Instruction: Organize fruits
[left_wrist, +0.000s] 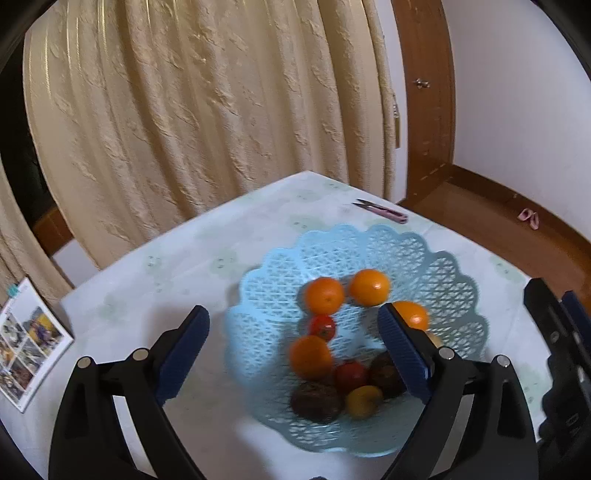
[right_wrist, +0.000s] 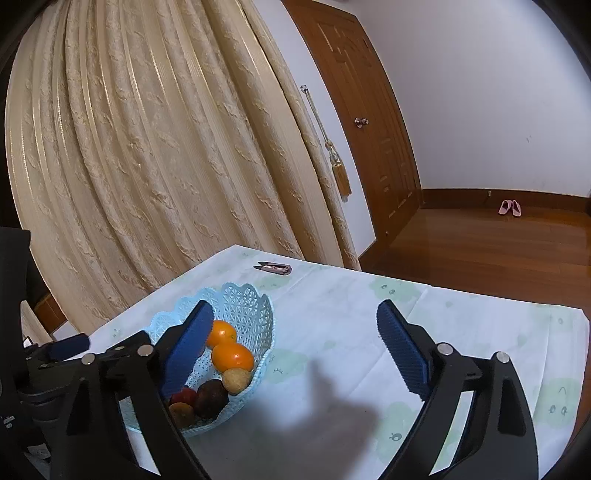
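Observation:
A light blue lattice basket (left_wrist: 436, 266) sits on the table and holds several fruits: oranges (left_wrist: 324, 295), small red fruits (left_wrist: 322, 326), dark brown fruits (left_wrist: 316, 401) and a yellow one (left_wrist: 364, 400). My left gripper (left_wrist: 293, 345) is open and empty, hovering above the basket. The basket (right_wrist: 245, 302) also shows at the left of the right wrist view, with oranges (right_wrist: 232, 356) and a tan fruit (right_wrist: 236, 380). My right gripper (right_wrist: 295, 347) is open and empty over bare tablecloth to the right of the basket.
A small pair of thread snips (left_wrist: 380, 211) lies near the table's far edge, also seen in the right wrist view (right_wrist: 273, 268). A photo booklet (left_wrist: 26, 347) lies at the table's left edge. Curtains (left_wrist: 207, 103) hang behind the table. A wooden door (right_wrist: 362, 122) stands on the right.

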